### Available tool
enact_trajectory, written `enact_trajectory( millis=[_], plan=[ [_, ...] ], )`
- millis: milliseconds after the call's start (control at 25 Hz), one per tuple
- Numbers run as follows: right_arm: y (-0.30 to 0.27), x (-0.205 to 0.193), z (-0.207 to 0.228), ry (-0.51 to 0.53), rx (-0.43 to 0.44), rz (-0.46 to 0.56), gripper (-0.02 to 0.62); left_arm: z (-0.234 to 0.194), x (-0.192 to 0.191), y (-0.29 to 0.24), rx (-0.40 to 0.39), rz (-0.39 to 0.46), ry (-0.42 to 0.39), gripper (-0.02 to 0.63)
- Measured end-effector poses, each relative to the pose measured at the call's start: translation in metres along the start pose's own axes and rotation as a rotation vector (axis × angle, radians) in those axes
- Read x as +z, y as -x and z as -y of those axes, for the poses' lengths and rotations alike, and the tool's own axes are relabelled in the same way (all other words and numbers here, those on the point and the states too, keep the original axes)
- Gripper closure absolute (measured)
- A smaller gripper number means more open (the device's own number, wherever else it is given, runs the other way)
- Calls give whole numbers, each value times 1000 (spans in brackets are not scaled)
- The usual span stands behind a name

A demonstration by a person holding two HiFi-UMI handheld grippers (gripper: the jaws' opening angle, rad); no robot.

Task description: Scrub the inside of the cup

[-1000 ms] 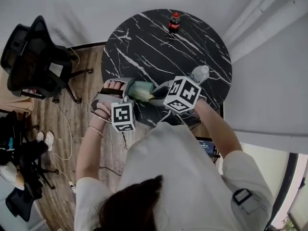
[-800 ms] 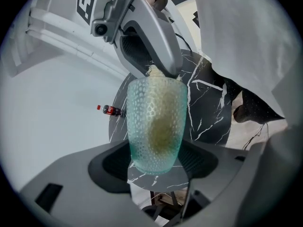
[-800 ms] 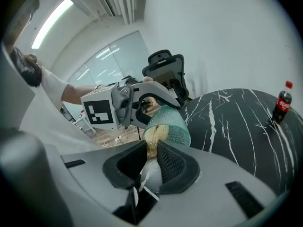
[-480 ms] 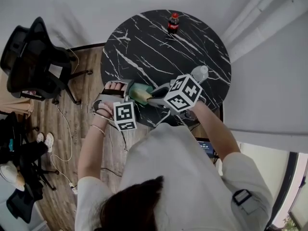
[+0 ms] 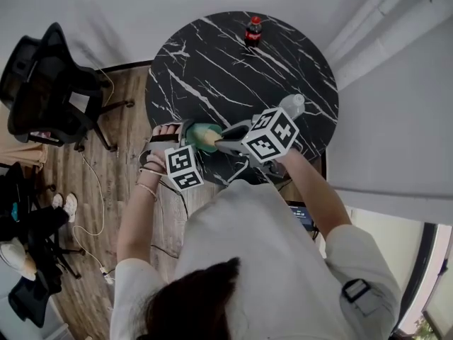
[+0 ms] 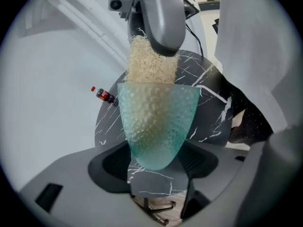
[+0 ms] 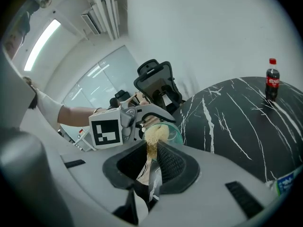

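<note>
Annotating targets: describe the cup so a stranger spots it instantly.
Find the round black marble table; the two tools meet at its near edge. The cup is clamped in the left tool, and the right tool holds a pale fibrous scrubber in its mouth. Unlike the cola bottle and the clear bottle, it is teal, translucent and dimpled.

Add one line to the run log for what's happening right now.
left gripper: shut on cup | right gripper: shut on scrubber | scrubber: end inside cup mouth | cup: held in air
</note>
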State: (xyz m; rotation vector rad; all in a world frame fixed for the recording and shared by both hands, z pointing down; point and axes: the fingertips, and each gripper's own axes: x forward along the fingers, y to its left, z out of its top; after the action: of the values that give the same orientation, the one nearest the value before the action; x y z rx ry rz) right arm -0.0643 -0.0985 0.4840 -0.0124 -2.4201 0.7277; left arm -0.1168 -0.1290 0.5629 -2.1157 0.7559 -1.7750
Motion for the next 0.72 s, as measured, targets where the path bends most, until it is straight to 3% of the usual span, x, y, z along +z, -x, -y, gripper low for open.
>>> enact_trajectory(
  millis=[440, 720],
  plan=[
    [2, -10, 12, -59, -51, 29, 514, 11, 13, -17, -30, 57, 258, 293],
    [2, -23, 16, -106, -75, 39, 514, 32, 10, -33, -96, 95, 452, 293]
  ],
)
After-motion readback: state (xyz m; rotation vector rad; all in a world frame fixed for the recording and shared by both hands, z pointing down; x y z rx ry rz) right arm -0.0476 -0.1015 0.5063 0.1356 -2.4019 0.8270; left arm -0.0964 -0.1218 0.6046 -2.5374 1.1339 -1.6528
